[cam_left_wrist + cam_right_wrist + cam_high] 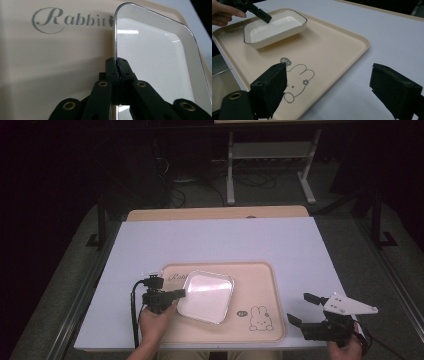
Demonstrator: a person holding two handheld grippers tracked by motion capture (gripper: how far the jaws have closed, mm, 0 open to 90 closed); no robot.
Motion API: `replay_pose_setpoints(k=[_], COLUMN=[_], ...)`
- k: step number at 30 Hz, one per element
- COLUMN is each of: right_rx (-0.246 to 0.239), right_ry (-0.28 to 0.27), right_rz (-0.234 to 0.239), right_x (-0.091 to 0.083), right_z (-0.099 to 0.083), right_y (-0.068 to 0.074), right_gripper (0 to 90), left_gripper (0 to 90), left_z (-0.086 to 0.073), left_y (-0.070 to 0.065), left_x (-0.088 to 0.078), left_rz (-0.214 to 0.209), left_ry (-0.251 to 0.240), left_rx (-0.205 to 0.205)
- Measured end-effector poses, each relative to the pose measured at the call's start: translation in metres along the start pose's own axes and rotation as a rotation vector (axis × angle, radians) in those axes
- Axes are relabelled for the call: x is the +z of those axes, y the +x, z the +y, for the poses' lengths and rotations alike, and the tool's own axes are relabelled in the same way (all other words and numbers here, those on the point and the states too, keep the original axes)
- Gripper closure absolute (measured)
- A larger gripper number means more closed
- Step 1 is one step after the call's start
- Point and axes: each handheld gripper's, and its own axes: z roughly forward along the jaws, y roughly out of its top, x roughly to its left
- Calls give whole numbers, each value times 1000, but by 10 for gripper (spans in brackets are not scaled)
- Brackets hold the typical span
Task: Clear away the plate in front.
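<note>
White dish (207,296) on beige tray (260,285), rim pinched by left tongs (181,293), hand low behind; right tongs (303,309) spread wide, right of tray.

- The worktop (215,242) is a pale lavender sheet laid over a wooden top; a strip of the wood shows along the far edge.
- A beige tray (255,280) lies flat on the worktop, in the near half, close to the front edge.
- The tray has rounded corners and a low raised rim. "Rabbit" is printed at its far left corner, and a rabbit drawing (260,317) with a small speech bubble sits at its near right.
- The tray's right rim lies near the worktop's right edge, with lavender sheet between them.
</note>
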Motion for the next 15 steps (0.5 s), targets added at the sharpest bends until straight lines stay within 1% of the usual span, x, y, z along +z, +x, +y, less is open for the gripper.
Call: replay_pose_setpoints(k=[1, 2, 4, 7, 10, 12, 13, 14, 15], right_rx=[-1, -1, -2, -4, -2, -4, -4, -4, -4], right_ry=[0, 1, 2, 0, 1, 0, 0, 0, 1], right_rz=[-1, -1, 0, 1, 0, 0, 0, 0, 1], right_x=[0, 0, 0, 0, 0, 0, 0, 0, 0], right_z=[0, 0, 0, 0, 0, 0, 0, 0, 0], right_y=[0, 0, 0, 0, 0, 0, 1, 1, 1], right_gripper=[133, 133, 133, 133, 133, 133, 133, 133, 133], left_gripper=[887, 887, 887, 883, 867, 856, 848, 808, 793], left_z=[0, 0, 0, -2, -6, -10, -12, -15, -17], left_y=[0, 0, 1, -1, -3, -1, 0, 0, 1], left_x=[1, 2, 4, 7, 7, 6, 6, 5, 3], left_rz=[18, 29, 25, 36, 26, -4, -7, -18, -28], left_ry=[-3, -6, -4, -7, -16, -20, -25, -32, -34], left_rx=[3, -8, -19, -33, -63, -90, -101, -115, -119])
